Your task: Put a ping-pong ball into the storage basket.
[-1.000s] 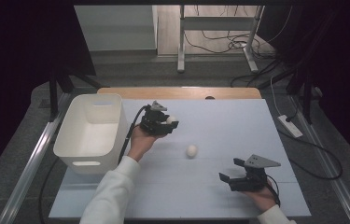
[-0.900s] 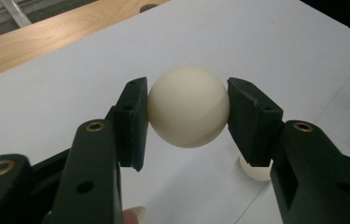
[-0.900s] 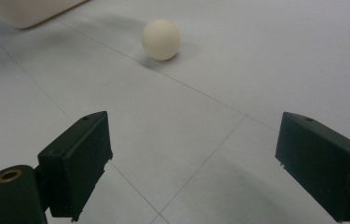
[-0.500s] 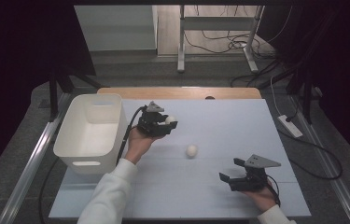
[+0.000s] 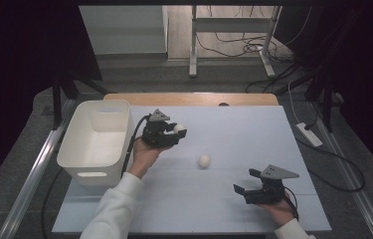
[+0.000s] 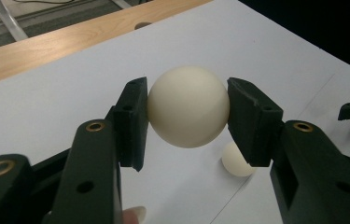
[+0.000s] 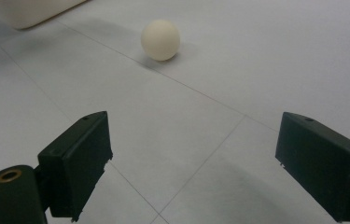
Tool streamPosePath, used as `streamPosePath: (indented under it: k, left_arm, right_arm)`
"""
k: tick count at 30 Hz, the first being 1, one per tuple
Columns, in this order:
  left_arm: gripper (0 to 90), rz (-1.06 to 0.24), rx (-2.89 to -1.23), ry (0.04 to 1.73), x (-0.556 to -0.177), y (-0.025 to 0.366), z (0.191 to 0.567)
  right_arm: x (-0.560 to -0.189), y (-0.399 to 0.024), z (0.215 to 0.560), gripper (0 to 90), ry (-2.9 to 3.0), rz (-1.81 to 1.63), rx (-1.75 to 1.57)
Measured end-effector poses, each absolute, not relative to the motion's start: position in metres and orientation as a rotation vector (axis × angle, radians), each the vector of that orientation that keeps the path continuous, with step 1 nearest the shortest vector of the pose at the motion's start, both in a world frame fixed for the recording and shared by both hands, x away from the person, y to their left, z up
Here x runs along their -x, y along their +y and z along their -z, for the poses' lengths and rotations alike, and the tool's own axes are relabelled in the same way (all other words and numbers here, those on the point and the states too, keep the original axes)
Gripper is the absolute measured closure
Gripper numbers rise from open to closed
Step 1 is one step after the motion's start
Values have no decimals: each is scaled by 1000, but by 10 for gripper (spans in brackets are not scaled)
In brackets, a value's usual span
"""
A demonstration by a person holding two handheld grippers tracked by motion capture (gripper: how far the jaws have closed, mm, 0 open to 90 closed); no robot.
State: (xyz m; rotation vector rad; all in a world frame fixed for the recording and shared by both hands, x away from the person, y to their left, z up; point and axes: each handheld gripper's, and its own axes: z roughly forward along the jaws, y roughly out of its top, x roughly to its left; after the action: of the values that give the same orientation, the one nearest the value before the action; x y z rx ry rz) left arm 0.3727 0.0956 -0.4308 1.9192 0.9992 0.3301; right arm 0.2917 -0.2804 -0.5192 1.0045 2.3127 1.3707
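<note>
A cream ball (image 6: 188, 106) sits pinched in the left tongs (image 6: 189, 109); the right tongs (image 7: 191, 163) stand spread, touching nothing.

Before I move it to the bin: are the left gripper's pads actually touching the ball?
Touching. In the left gripper view both pads press flat against the sides of the held ball, with no gap.

Two small cream-white round balls: one (image 5: 179, 128) held up just right of the single white rectangular plastic bin (image 5: 96, 141), the other (image 5: 204, 161) lying on the table farther right. Two black two-jaw grippers, left (image 5: 176, 134) and right (image 5: 241, 189).
</note>
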Motion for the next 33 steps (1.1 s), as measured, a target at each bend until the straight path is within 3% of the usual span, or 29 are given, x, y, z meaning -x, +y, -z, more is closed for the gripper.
streamPosePath:
  k: [33]
  left_arm:
    - [508,-356,-1811,992,-355,114,414]
  right_arm:
    - [-292,-281,519,103,2306,-1370,-1010]
